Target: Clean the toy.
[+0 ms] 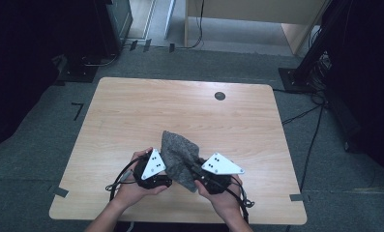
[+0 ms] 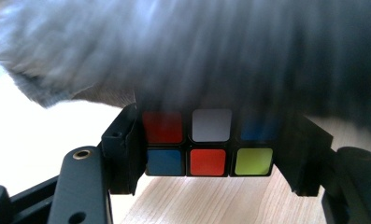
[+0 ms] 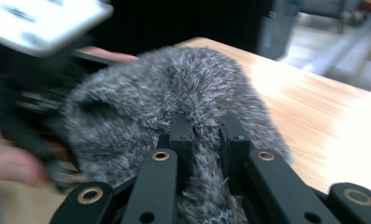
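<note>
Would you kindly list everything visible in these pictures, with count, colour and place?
Fuzzy grey cloth: one, grey, held between both grippers over the table's near middle, draped over the cube.
Colour-tiled puzzle cube: one, with red, white, blue and yellow-green tiles, clamped in the left gripper under the cloth.
Light wooden table: one, pale wood.
Round black disc: one, on the table's far side.
Left gripper: black, shut on the cube.
Right gripper: black, shut on the cloth.
Hands: two, at the near edge.
</note>
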Demonstrator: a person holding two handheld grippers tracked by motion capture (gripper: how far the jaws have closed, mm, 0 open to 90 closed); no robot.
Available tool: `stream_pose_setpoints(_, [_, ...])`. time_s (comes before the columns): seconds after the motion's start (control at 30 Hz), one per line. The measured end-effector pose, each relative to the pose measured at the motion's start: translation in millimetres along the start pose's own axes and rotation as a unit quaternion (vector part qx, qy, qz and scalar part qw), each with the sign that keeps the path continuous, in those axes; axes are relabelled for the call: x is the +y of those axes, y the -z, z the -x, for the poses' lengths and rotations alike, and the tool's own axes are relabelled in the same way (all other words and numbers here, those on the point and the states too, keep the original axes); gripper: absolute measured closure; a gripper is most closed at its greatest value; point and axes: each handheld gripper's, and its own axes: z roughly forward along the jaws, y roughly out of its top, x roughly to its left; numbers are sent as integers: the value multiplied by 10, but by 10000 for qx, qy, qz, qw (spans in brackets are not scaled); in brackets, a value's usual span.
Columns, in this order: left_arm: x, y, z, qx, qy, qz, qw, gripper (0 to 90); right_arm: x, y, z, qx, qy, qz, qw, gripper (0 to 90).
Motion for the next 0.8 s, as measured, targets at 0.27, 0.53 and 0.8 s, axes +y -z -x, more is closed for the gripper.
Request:
stream_pose_setpoints(0.27, [6, 39, -64, -54, 173, 151, 9997, 345, -101, 41, 330, -878, -148, -205, 9958, 797])
stream_pose_setpoints(0.53, [-2, -3, -18, 8, 42, 13, 10000, 345, 70, 137, 76, -148, 1, 293, 9995, 797])
stream_pose_setpoints(0.8, [11, 67, -8, -123, -16, 289, 9995, 345, -56, 20, 164, -562, 138, -81, 9983, 800])
